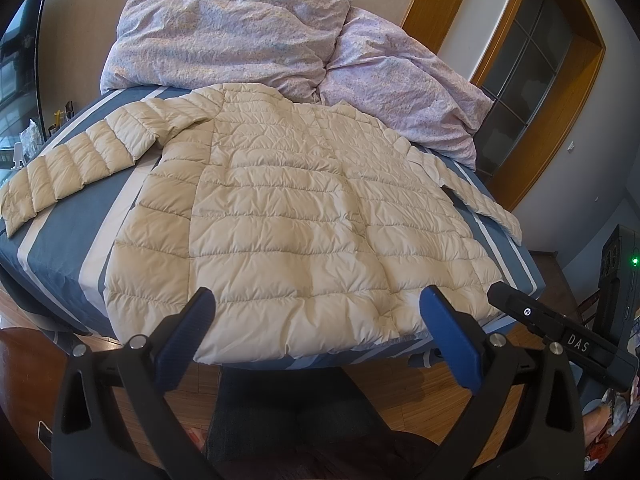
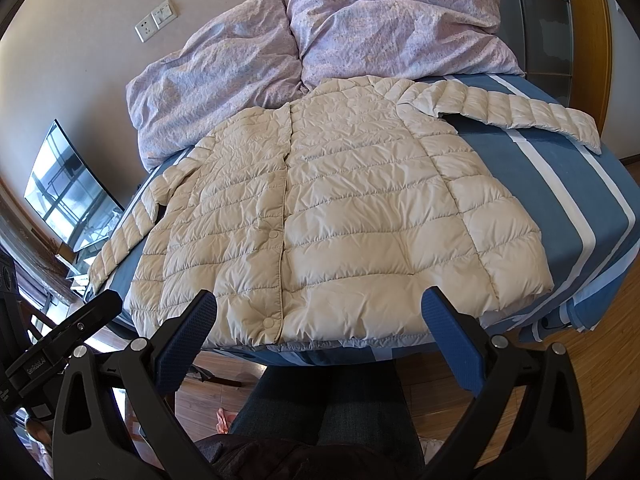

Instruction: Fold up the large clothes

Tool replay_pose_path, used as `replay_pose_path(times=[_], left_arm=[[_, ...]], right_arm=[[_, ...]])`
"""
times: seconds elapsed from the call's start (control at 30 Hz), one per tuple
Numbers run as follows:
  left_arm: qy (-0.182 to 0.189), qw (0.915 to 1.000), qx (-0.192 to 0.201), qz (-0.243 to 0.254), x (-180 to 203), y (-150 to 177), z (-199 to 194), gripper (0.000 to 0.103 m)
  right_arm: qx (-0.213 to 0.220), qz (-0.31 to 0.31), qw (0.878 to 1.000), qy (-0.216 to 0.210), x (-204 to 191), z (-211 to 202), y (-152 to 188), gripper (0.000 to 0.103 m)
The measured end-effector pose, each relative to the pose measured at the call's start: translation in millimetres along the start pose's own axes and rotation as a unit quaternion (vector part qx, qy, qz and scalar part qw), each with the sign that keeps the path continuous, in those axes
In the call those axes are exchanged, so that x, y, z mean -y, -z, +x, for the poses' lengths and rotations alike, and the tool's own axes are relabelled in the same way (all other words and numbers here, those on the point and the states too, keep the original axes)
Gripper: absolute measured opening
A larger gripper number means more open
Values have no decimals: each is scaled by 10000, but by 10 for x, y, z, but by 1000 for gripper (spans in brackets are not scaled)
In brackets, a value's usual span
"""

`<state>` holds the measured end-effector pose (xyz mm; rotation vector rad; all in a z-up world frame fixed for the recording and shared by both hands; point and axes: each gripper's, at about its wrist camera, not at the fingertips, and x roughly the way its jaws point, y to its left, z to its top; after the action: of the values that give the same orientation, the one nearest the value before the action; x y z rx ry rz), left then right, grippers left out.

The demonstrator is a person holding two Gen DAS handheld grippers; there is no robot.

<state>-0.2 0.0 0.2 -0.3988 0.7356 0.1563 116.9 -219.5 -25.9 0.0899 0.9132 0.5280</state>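
A cream quilted jacket [image 1: 280,216] lies flat on the bed [image 1: 60,236], which has a blue and white striped sheet; both sleeves are spread out to the sides and the hem is at the near edge of the bed. The left gripper [image 1: 316,300] and the right gripper [image 2: 318,300] hover just in front of the hem, each with its jaws wide open and holding nothing. A crumpled lilac duvet [image 2: 320,32] lies behind the collar, against the wall.
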Motion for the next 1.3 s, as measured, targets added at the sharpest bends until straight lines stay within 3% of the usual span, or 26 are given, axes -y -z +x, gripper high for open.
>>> replay_pose_path(times=[1.17,1.3], left_arm=[[-21,10000,-13,-1,-4,-8,9,101],[-91,10000,-26,0,-17,-116,83,101]], right_arm=[[-37,31,10000,26,30,72,-11,102],[-25,96,9999,138,235,236,-142,102]])
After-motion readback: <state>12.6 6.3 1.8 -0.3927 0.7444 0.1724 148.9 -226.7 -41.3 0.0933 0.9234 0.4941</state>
